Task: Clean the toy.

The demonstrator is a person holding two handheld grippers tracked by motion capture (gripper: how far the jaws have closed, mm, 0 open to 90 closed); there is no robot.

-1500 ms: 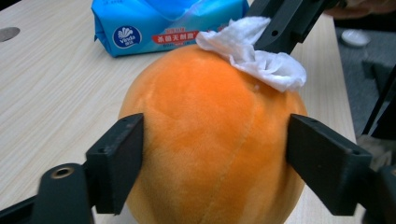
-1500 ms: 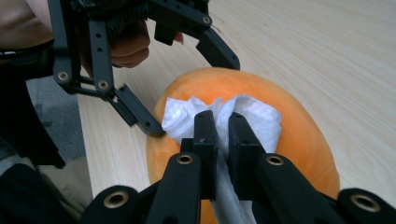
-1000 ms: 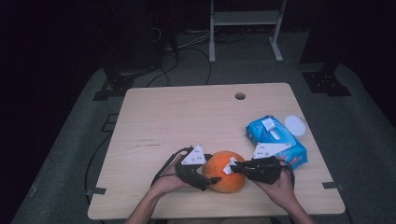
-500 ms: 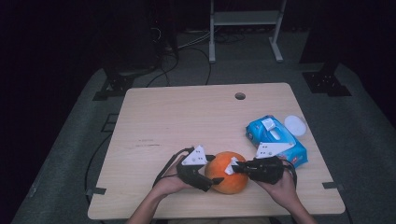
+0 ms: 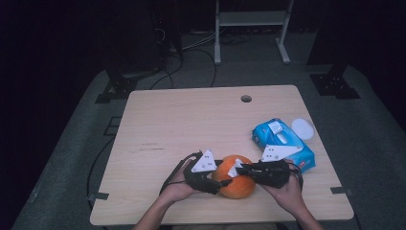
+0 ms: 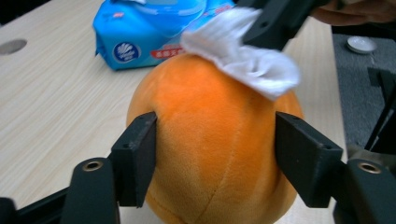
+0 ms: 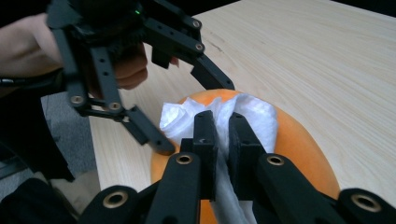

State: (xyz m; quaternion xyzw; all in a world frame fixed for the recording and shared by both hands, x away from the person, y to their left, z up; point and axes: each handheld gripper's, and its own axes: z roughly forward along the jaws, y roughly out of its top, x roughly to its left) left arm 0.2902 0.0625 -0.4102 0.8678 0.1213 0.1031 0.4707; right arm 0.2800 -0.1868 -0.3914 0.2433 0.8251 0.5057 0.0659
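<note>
Orange plush ball (image 6: 215, 140) held between both grippers at the near edge of the wooden table (image 5: 191, 120).

The left gripper (image 6: 215, 154) clasped the ball, one jaw against each side. The right gripper (image 7: 223, 140) was pinched shut on a white cloth (image 7: 243, 112), pressing it onto the top of the ball. A blue pack of wipes (image 5: 282, 141) lay just beyond on the right, with a small white lid (image 5: 302, 128) beside it.

Left tool (image 6: 215, 154): jaws spread, pressing both flanks of the orange plush ball (image 5: 235, 176), left hand (image 5: 177, 188) gripping behind it. Right tool (image 7: 223, 135): jaws nearly closed, pinching the white wipe (image 7: 219, 114) atop the ball, right hand (image 5: 287, 191) holding it.
</note>
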